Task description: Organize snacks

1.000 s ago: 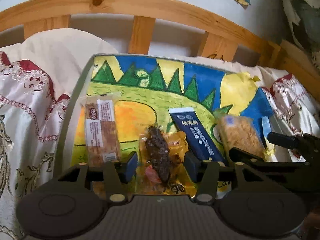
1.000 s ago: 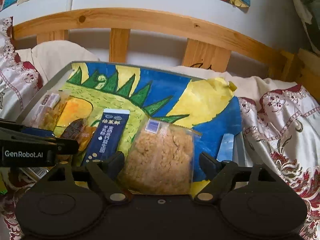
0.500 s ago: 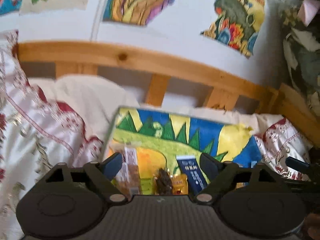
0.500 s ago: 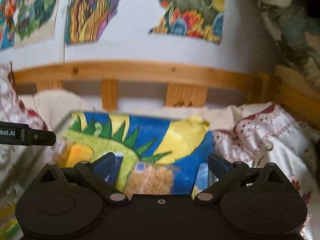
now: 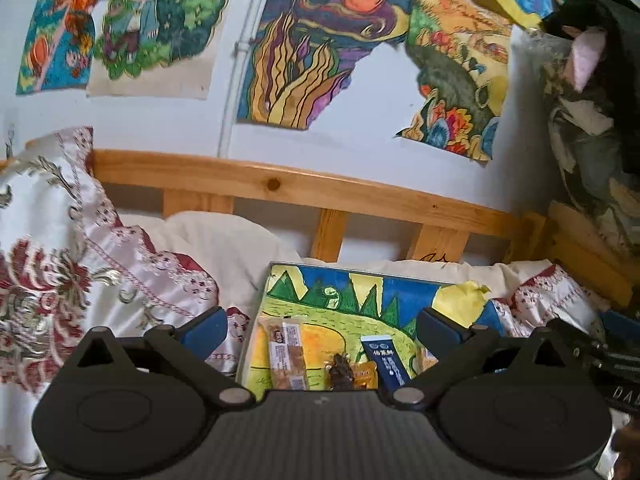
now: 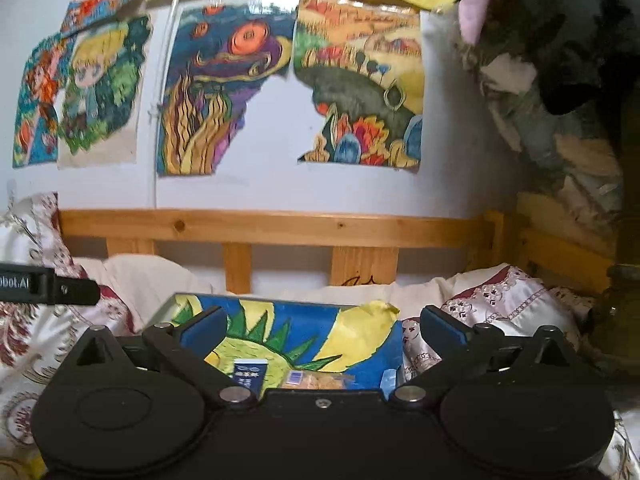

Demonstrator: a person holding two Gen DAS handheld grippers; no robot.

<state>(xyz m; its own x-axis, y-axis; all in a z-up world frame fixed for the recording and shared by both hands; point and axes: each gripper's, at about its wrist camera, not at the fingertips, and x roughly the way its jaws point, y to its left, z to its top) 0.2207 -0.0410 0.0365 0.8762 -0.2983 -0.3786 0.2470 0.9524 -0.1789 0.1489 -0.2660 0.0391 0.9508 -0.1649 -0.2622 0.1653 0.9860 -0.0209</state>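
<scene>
- The snacks are lined up in a row along the near edge of the painted board [image 5: 362, 300], which lies flat on the bed in front of the wooden headboard [image 5: 304, 188]. From your left: a wrapped wafer bar [image 5: 287, 354], a dark dried-meat snack [image 5: 339, 374] on its orange pouch, a navy blue stick pack [image 5: 386, 364], and in the right wrist view a clear bag of crumbly cracker bits [image 6: 320, 380].
- I'd guess all of them are featherweight, so lifting isn't the issue, crushing and slipping are.
- Wafer bar: stiff-ish but brittle inside a slick film. Pinch it across the short width near the middle, gently.
- Dried-meat pouch: soft and lumpy, foil probably slippery. Go for the thick middle, not the flat sealed edge.
- Blue stick pack: looks like the firmest one and the easiest grab. Take it across the narrow sides.
- Cracker bag: most fragile of the lot, puffy and loose. Grab near the top seal, or squeeze very lightly on the body.
- The board sits on soft bedding, so expect it to give or tip if you press down.
- Left gripper [image 5: 322, 326]: jaws opening wide, nothing between them, hanging back above the row.
- Right gripper [image 6: 322, 326]: same deal, jaws opening with nothing in them, pointing over the board toward the headboard.
- The satin pillows [image 5: 80, 264] crowd both sides of the board, so watch your elbows.
</scene>
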